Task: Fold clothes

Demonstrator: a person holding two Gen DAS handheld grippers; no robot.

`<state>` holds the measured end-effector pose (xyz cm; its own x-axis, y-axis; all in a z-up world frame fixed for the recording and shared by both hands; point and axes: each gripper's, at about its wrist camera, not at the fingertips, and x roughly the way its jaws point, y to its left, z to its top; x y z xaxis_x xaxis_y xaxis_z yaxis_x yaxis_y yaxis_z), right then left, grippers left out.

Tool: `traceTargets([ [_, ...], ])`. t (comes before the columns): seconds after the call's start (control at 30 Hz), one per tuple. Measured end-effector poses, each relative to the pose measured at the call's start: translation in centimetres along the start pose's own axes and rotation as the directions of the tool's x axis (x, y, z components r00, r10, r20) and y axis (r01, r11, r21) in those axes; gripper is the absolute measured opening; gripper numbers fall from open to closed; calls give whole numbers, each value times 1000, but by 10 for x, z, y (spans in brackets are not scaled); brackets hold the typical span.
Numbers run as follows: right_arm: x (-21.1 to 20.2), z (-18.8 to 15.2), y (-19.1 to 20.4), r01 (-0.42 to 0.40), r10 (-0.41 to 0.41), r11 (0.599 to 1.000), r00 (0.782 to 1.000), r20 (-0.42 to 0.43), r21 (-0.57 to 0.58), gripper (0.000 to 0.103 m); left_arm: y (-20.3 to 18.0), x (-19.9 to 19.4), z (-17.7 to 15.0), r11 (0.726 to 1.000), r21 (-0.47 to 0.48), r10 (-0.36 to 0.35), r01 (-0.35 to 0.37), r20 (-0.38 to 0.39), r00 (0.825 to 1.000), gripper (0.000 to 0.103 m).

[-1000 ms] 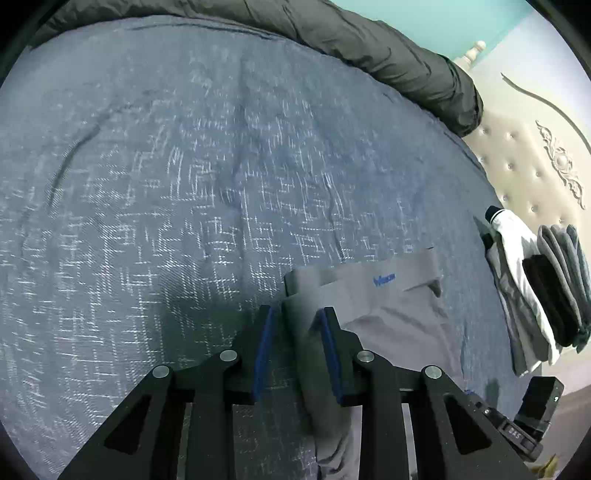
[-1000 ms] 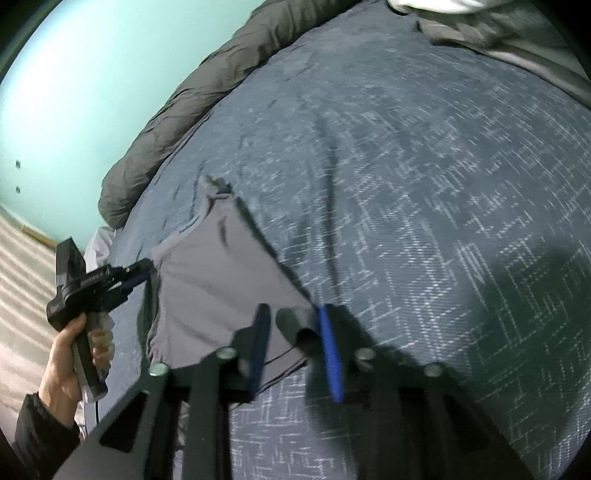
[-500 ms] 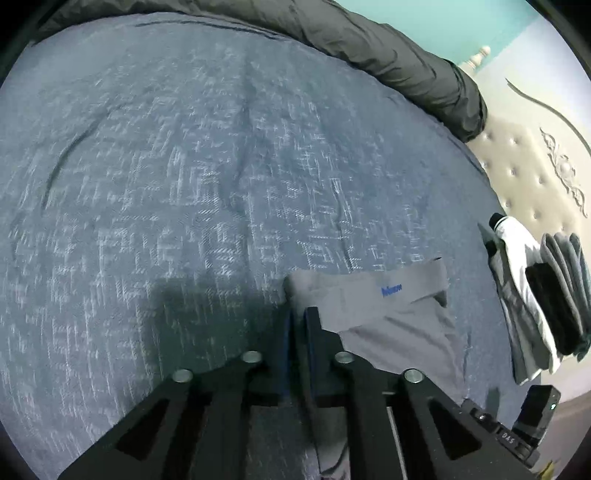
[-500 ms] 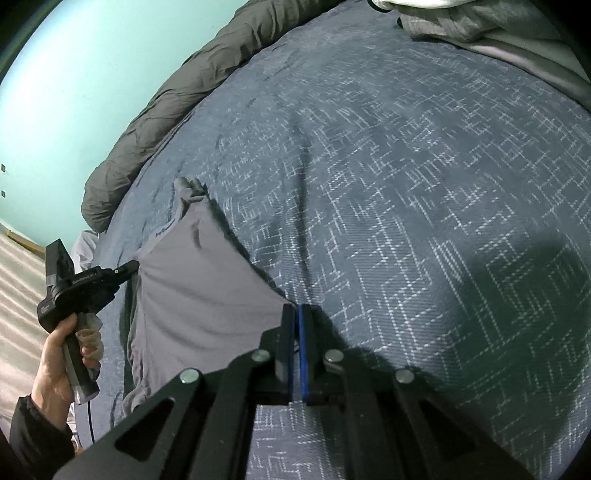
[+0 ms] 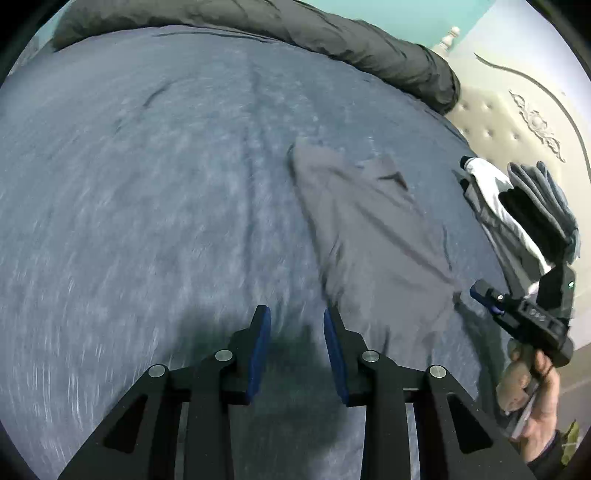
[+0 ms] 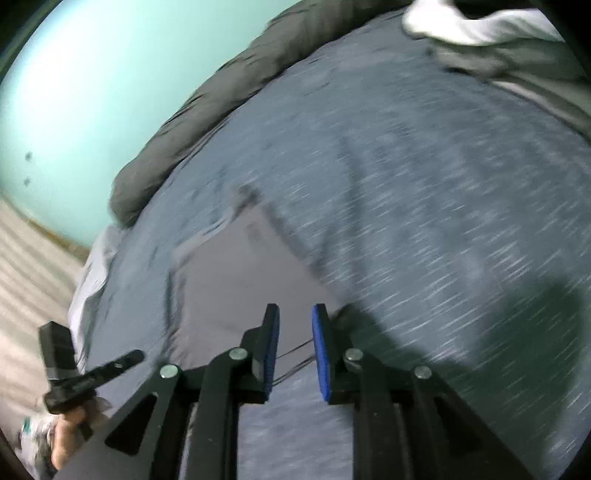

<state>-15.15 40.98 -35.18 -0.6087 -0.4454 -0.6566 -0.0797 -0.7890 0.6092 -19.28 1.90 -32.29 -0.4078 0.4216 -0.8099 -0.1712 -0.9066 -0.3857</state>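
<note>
Only the left wrist view shows the stack of folded clothes [image 5: 524, 218] by the cream headboard [image 5: 517, 110]; only the right shows crumpled pale laundry [image 6: 480, 33] at the bed's far edge. The grey garment [image 5: 373, 236] lies flat on the blue bedspread [image 5: 147, 184]. Both left tongs [image 5: 297, 325] and right tongs [image 6: 295, 325] tilt downward, jaws opening with nothing between them, each gripped by a hand [image 5: 532, 398].

A flat grey garment [image 5: 373, 236] lay on the blue-grey patterned bed [image 5: 147, 184]. A stack of folded clothes [image 5: 524, 210] sat to its right by the tufted cream headboard [image 5: 491, 122], and a rolled dark grey duvet [image 5: 332, 33] ran along the bed's far edge.
</note>
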Motion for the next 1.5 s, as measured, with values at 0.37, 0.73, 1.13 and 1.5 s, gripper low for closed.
traceTargets([
  [0.37,48,-56,90,-93,57,981,977,-205,-170,29,15,-23,-48,1000,8,14,-14,53,998,33],
  [0.73,60,-73,100,-46,-2,973,978,-209,-226,2,18,-29,-53,999,36,-13,11,54,998,33],
  [1.13,47,-86,97,9,-78,957,971,-228,-291,1,-4,-20,-51,997,63,-52,49,34,998,33],
  [1.5,44,-69,73,-7,-29,983,981,-192,-184,1,-51,4,-52,979,180,-98,99,-13,995,33],
])
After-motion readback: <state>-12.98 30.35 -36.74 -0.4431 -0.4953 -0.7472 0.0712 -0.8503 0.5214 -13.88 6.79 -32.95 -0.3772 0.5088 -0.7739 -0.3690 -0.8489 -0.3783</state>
